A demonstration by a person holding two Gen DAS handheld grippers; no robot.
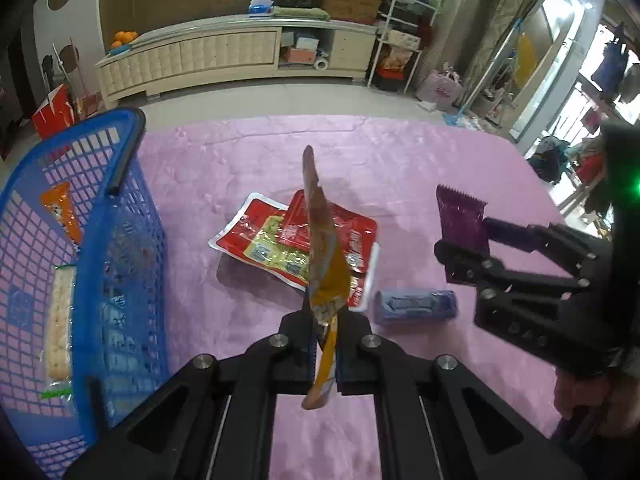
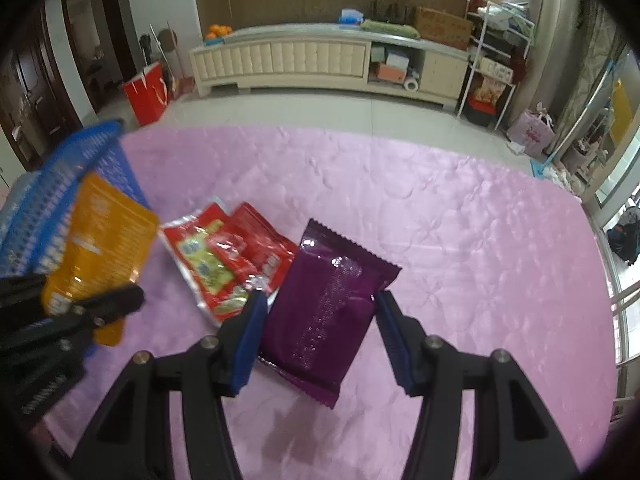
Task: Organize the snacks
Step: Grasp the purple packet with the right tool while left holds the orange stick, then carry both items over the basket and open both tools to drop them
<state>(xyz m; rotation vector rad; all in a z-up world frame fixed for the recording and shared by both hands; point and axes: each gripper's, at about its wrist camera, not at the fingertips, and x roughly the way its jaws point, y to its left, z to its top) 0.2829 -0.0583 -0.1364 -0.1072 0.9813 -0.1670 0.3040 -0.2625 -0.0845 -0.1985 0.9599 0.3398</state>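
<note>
My left gripper (image 1: 326,320) is shut on an orange snack packet (image 1: 320,240), held upright and edge-on above the pink cloth. In the right wrist view the same orange packet (image 2: 100,240) hangs in the left gripper (image 2: 80,292), next to the blue basket (image 2: 60,176). My right gripper (image 2: 320,304) has its blue pads pressed on both sides of a purple packet (image 2: 328,300), lifted off the cloth. The left wrist view shows that purple packet (image 1: 460,216) in the right gripper (image 1: 464,240). Two overlapping red packets (image 1: 280,240) lie flat mid-cloth.
The blue basket (image 1: 120,240) stands at the left and holds an orange packet (image 1: 60,212) and a long cracker packet (image 1: 60,320). A small blue-purple packet (image 1: 416,306) lies right of the red ones. Beyond the pink cloth (image 2: 440,200) are floor, a low cabinet (image 2: 320,64) and a red bag (image 2: 148,92).
</note>
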